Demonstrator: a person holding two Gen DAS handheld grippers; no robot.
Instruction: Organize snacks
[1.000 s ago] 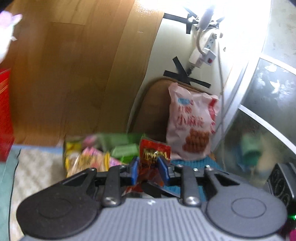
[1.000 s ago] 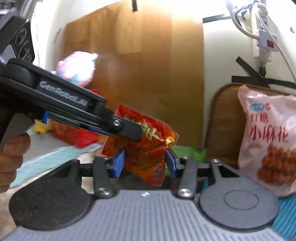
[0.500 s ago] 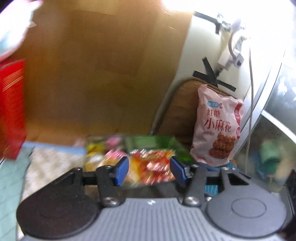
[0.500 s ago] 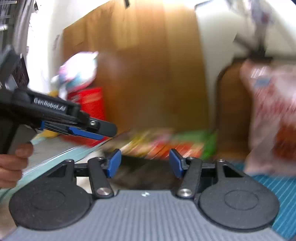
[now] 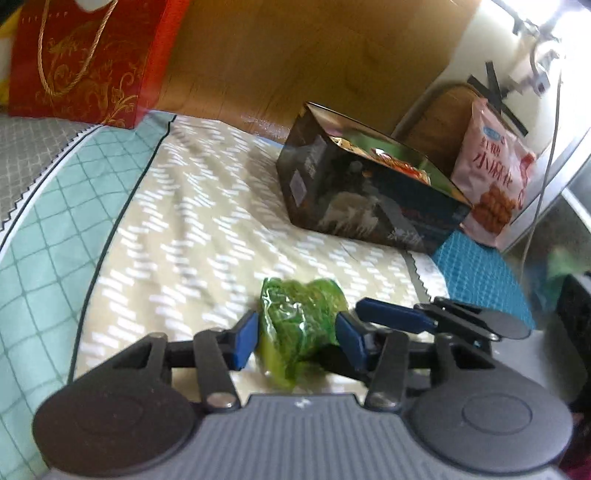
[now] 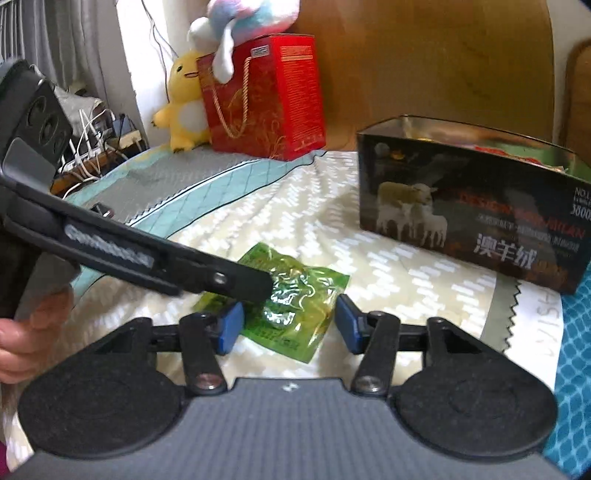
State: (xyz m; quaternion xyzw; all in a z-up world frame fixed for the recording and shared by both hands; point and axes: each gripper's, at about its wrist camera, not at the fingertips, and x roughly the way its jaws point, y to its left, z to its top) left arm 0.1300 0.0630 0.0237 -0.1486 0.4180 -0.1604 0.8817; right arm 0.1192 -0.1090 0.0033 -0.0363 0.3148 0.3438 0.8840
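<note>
- So: left tool (image 5: 297,339) wide open, blue pads either side of green snack packet (image 5: 299,325); neither pad looks clamped on it, left pad shows a gap, right pad contact cannot be told.
- Green snack packet lies flat on bed cover (image 5: 192,221), cream with white dashes; also seen in right wrist view (image 6: 295,295) between right tool's pads.
- Right tool (image 6: 288,325) wide open, nothing held; packet sits low between its fingers, clear gap to the right pad (image 6: 349,328).
- Left tool's arm crosses the right wrist view from the left, its tip (image 6: 255,286) over the packet's upper left part.
- Right tool's finger (image 5: 399,315) shows in left wrist view, just right of the packet.
- Person's hand (image 6: 33,332) at left edge, on the left tool's handle.
- Dark box (image 6: 472,210), sheep picture on the side, open top, stands on the bed beyond the packet, well apart from it; snack wrappers visible inside (image 5: 399,162).
- Pink snack bag (image 5: 495,173) upright behind the box's right end, against a brown board.
- Red gift bag (image 6: 266,96) with gold cord handle at the back, against wooden headboard (image 6: 424,55).
- Yellow plush duck (image 6: 184,99) just left of the red bag; white-pink plush (image 6: 243,18) on top of it.
- Teal quilted blanket (image 5: 55,229) left of the cream cover.
- Blue textured mat (image 5: 480,269) to the right, near the box corner.
</note>
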